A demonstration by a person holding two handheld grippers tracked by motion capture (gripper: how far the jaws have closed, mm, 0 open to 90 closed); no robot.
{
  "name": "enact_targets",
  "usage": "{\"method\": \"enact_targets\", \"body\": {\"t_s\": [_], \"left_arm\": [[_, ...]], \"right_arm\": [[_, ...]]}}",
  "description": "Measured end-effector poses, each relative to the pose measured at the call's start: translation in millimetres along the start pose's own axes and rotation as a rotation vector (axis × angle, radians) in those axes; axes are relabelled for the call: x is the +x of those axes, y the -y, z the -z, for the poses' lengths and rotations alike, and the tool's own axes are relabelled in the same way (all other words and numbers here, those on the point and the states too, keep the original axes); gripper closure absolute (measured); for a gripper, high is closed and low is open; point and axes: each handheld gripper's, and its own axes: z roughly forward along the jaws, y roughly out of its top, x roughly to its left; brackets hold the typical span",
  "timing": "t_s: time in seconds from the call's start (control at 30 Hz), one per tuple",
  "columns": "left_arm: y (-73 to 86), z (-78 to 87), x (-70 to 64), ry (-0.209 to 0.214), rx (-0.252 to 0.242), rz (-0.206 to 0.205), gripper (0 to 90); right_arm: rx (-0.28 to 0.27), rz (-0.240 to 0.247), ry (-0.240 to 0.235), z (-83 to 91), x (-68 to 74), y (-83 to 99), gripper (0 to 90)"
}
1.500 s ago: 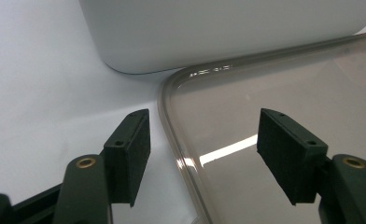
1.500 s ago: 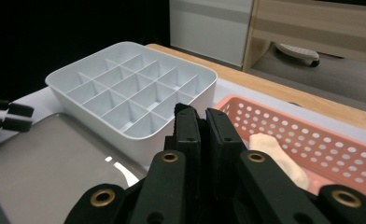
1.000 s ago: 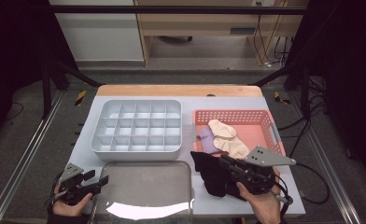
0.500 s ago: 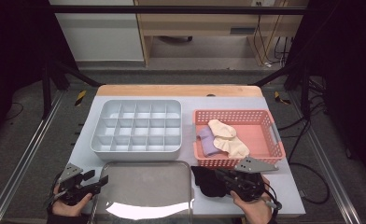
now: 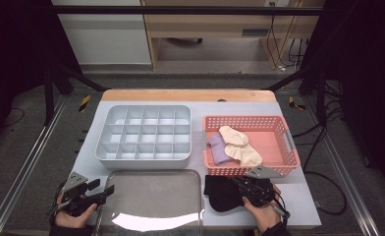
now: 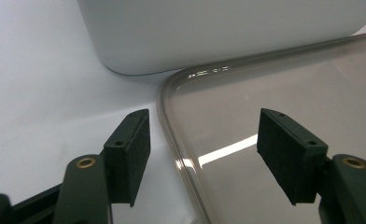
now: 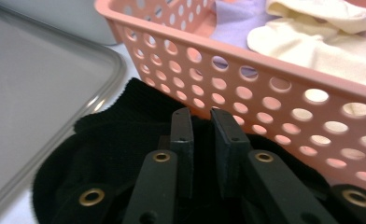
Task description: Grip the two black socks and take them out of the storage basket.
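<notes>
Pale grey surface (image 5: 298, 196), wooden at its far edge, carries from your left: your left tongs (image 5: 102, 192) spread wide at the clear lid's (image 5: 153, 196) corner, the grey divided tray (image 5: 144, 132), then the pink basket (image 5: 279, 125). Your right tongs (image 5: 235, 186) are nearly closed on the black sock (image 5: 220, 194), lying just before the basket. Dark floor and a wooden bench lie beyond.

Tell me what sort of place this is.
Likely a lab recording station: a white table framed by dark metal rails, loose floor cables, and a pink basket of socks set out.
</notes>
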Motion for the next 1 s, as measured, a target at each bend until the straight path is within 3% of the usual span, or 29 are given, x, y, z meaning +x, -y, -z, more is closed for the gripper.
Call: {"method": "enact_targets", "body": {"t_s": [0.1, 0.2, 0.33, 0.47, 0.8, 1.0], "left_arm": [[-0.1, 0.2, 0.4, 0.002, -0.003, 0.000, 34.2], [-0.2, 0.1, 0.8, 0.005, -0.008, 0.005, 34.3], [-0.6, -0.5, 0.6, 0.004, -0.005, 0.005, 34.3], [-0.7, -0.8, 0.4, 0.004, -0.006, 0.004, 34.3], [-1.5, -0.2, 0.2, 0.004, -0.010, 0.007, 34.7], [-1.6, 0.3, -0.4, 0.009, -0.014, 0.011, 35.5]], "right_arm": [[0.001, 0.003, -0.003, -2.1, 0.6, -0.5, 74.4], [-0.037, 0.007, -0.014, 5.9, 0.2, -4.7, 70.0], [-0.102, 0.008, -0.018, 22.3, -0.7, -11.8, 70.4], [-0.124, 0.010, -0.030, 30.3, 0.7, -15.3, 73.1], [-0.118, 0.021, -0.087, 30.7, 13.9, -19.4, 76.9], [-0.068, 0.045, -0.117, 13.0, 29.3, -14.0, 73.7]]}}
